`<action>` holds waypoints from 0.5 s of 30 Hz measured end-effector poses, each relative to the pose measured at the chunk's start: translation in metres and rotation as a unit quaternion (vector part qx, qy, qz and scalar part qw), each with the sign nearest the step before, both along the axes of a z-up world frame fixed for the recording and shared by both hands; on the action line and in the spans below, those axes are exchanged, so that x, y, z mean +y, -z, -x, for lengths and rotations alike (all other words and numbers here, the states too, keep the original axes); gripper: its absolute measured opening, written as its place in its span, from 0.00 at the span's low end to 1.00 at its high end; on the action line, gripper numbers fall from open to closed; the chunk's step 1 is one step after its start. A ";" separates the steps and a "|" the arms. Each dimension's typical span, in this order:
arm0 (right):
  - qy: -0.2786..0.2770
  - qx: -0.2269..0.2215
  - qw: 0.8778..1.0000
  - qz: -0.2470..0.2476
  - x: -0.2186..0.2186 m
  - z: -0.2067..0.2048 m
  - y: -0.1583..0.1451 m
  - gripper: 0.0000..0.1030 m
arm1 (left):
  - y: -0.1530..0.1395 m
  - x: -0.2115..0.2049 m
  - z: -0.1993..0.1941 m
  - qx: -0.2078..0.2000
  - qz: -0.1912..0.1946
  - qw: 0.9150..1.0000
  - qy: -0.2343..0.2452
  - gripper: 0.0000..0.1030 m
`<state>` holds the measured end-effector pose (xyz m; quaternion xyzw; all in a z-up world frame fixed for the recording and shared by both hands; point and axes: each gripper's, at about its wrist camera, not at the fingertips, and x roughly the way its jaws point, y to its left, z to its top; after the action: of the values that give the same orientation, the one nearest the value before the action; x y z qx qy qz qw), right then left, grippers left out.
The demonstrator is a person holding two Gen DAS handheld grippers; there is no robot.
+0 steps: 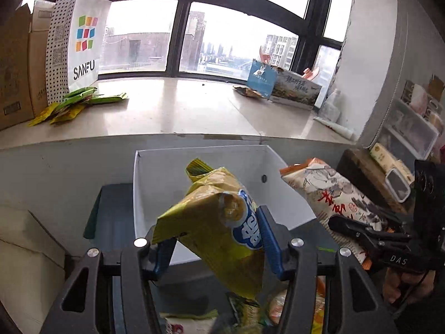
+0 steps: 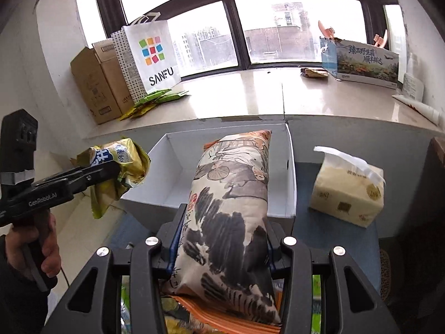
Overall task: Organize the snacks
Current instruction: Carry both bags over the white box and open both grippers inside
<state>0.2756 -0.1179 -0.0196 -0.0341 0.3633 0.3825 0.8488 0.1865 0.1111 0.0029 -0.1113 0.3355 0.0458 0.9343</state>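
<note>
Both grippers are loaded: left gripper jaws pinch a crinkly yellow-green snack bag, right gripper clamps a puffy cream ink-print snack bag, both above the open white cardboard box.

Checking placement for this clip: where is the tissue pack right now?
In the right wrist view, the tissue pack stands on the blue surface at right, just right of the white box and below the windowsill ledge.

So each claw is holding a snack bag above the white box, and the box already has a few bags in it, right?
Not quite: the white box is empty, as the right wrist view shows. The rest holds: the left claw grips a yellow bag and the right claw a cream illustrated bag.
</note>
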 end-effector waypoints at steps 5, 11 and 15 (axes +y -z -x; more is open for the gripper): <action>0.016 0.008 0.999 0.044 0.046 -0.057 0.016 0.48 | 0.020 0.021 -0.047 0.038 -0.013 0.999 -0.007 0.58; 0.013 0.027 0.998 0.064 0.066 -0.088 0.024 0.94 | 0.049 0.029 -0.077 0.089 -0.033 0.995 -0.023 1.00; 0.029 -0.011 0.999 0.044 0.054 -0.085 0.018 1.00 | 0.053 0.033 -0.069 0.086 -0.005 0.996 -0.014 1.00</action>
<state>0.3607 -0.0635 -0.0380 -0.0650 0.3716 0.3409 0.8611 0.2557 0.1437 -0.0501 -0.1075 0.4128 0.0702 0.9017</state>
